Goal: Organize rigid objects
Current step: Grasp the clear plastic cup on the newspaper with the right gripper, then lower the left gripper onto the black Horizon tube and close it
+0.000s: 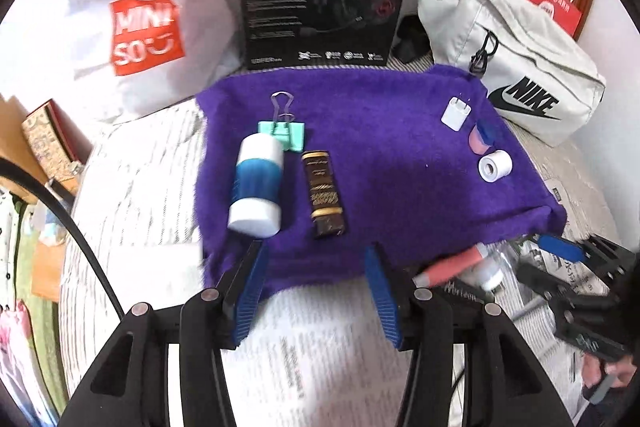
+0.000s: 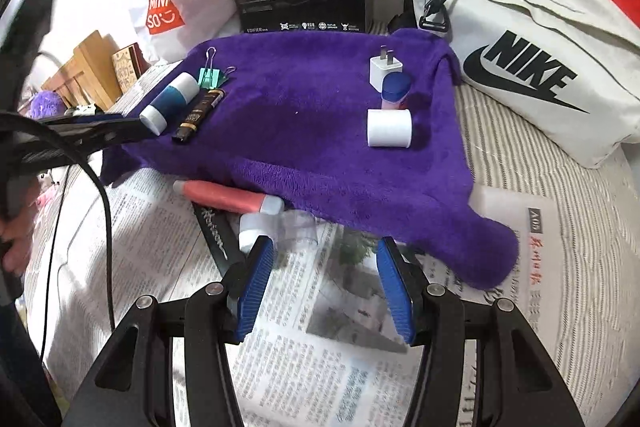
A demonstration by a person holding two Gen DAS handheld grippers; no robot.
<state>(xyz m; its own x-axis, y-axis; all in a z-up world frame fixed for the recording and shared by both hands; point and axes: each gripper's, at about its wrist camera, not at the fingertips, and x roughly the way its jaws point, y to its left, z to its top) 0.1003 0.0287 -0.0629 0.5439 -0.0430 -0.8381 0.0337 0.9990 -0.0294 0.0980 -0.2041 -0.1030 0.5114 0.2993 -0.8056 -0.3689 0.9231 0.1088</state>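
Left wrist view: the left gripper (image 1: 316, 291) has its blue fingers (image 1: 250, 297) spread partway with nothing between them, hanging over the near edge of the purple towel (image 1: 400, 179) and the newspaper (image 1: 320, 355) under it. On the towel's left side sit a white and blue tube (image 1: 258, 185), a mint binder clip (image 1: 282, 131) touching its far end, and a dark brown stick with gold bands (image 1: 323, 195) just beside the tube. Over on the right side are a white plug adapter (image 1: 456, 113), a little pink and blue bottle (image 1: 480, 139) and a white roll (image 1: 495, 165), all close together. The right gripper (image 1: 572, 259) pokes in from the right edge, near a pink tube (image 1: 452, 267) and a small clear bottle (image 1: 490, 269) at the towel's front edge.

Right wrist view: the right gripper (image 2: 326, 291) also has its fingers (image 2: 256, 291) apart and empty, hovering over the newspaper (image 2: 320, 367). The left pad sits right next to the clear bottle (image 2: 276, 227), can't tell if it actually touches. The pink tube (image 2: 228, 197) lies just behind that, its capped end tucked at the towel (image 2: 320, 147) edge. Same two clusters on the towel: tube (image 2: 170, 103), clip (image 2: 212, 75), brown stick (image 2: 198, 115) on the left; adapter (image 2: 384, 71), pink bottle (image 2: 395, 89), roll (image 2: 389, 127) on the right. A white Nike bag (image 2: 520, 39) sits behind on the striped bedding (image 2: 540, 187).
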